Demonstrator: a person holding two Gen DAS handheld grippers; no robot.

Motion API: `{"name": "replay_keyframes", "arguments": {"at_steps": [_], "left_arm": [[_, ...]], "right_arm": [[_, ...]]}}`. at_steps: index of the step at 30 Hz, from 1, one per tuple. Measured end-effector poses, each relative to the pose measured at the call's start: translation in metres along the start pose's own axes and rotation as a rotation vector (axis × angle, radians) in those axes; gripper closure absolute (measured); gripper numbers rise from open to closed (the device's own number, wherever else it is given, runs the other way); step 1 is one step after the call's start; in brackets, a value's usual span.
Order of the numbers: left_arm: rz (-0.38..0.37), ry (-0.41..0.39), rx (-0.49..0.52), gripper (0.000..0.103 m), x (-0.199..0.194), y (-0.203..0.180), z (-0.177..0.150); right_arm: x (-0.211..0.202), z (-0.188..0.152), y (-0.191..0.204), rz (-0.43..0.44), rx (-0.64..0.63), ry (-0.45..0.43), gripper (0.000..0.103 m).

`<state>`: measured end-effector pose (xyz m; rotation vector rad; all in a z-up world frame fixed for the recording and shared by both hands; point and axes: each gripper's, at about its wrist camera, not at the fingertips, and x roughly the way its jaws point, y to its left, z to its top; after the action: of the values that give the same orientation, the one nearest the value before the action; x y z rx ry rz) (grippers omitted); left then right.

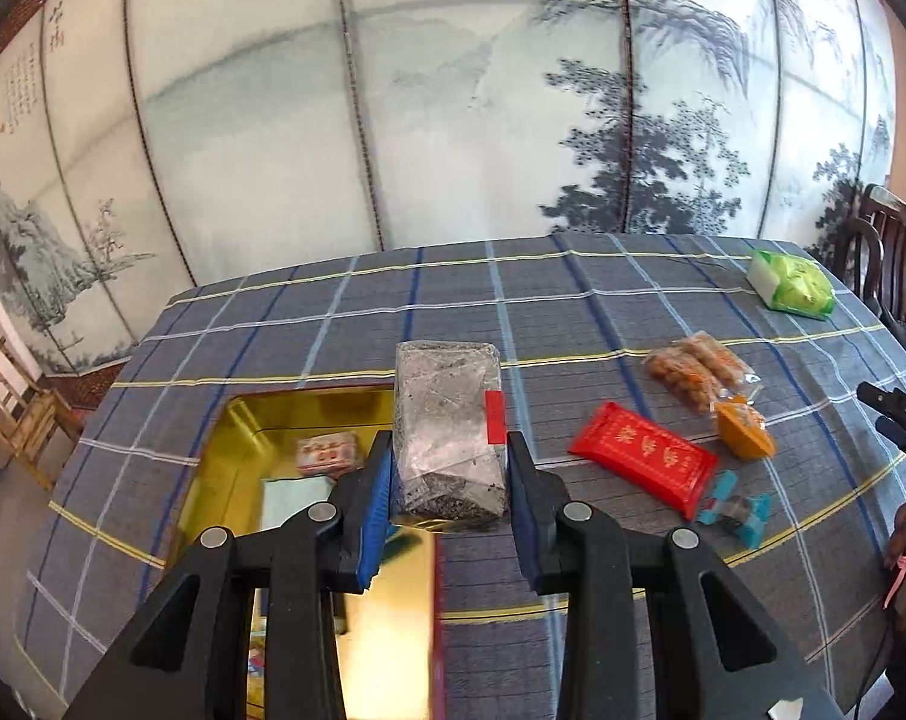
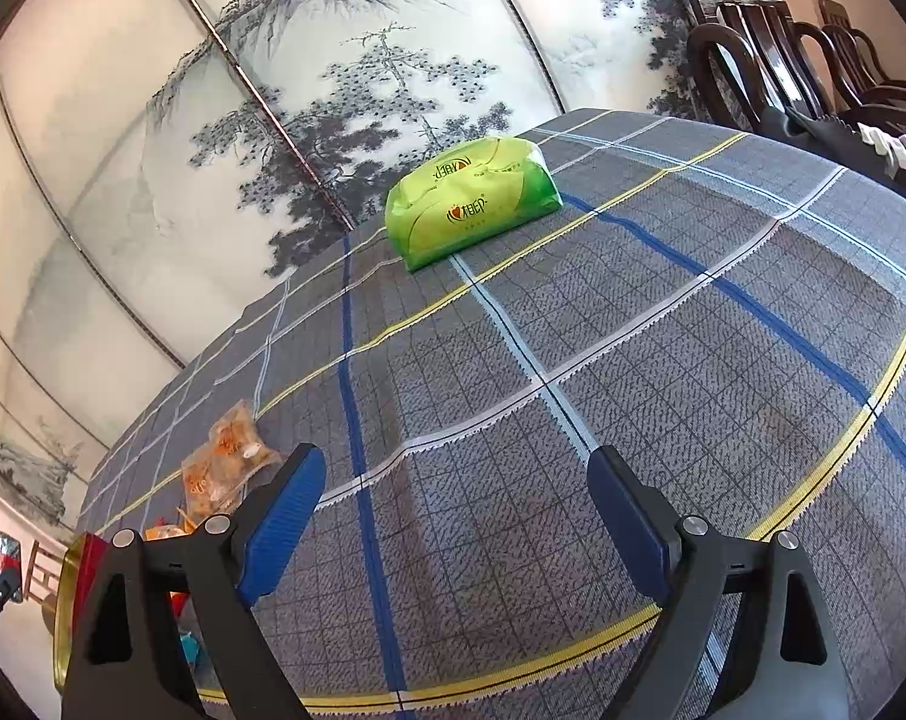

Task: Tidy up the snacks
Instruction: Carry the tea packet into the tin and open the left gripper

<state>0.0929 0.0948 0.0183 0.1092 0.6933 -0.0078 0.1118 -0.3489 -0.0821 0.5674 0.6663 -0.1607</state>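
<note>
Left gripper (image 1: 447, 480) jaws clamped on a clear plastic brick-shaped pack of dark grainy filling with a red sticker (image 1: 447, 426), blue pads pressing its two long sides, long axis pointing straight away from the camera, far end tipped up, pack held in the air over the near right corner of a shallow gold metal tin tray (image 1: 237, 420); near end of pack partly hidden between the pads. Tray holds a small red-and-white printed box (image 1: 327, 451) and a pale green flat packet (image 1: 294, 495), more contents lower down blurred and cut off by gripper body. On the grey-blue plaid tablecloth (image 1: 573, 312) to the right: flat red foil packet with gold lettering (image 1: 642, 456), clear bag of brown round snacks (image 1: 696, 369), small orange packet (image 1: 744, 426), teal-wrapped candy (image 1: 735, 507), green soft tissue pack (image 2: 471, 198) well apart at far edge. Right gripper (image 2: 456, 498) jaws wide apart, nothing between them, over bare cloth
</note>
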Motion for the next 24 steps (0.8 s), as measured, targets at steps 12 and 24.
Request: {"name": "replay_keyframes", "arguments": {"at_steps": [12,24], "left_arm": [[0.099,0.105,-0.149,0.072,0.023,0.098,-0.019],[0.111,0.288,-0.26,0.072,0.077,0.127,-0.041]], "right_arm": [[0.003,-0.001,-0.003,-0.011,0.0,0.008,0.013],[0.005,-0.003,-0.005,-0.029,-0.005,0.021,0.013]]}}
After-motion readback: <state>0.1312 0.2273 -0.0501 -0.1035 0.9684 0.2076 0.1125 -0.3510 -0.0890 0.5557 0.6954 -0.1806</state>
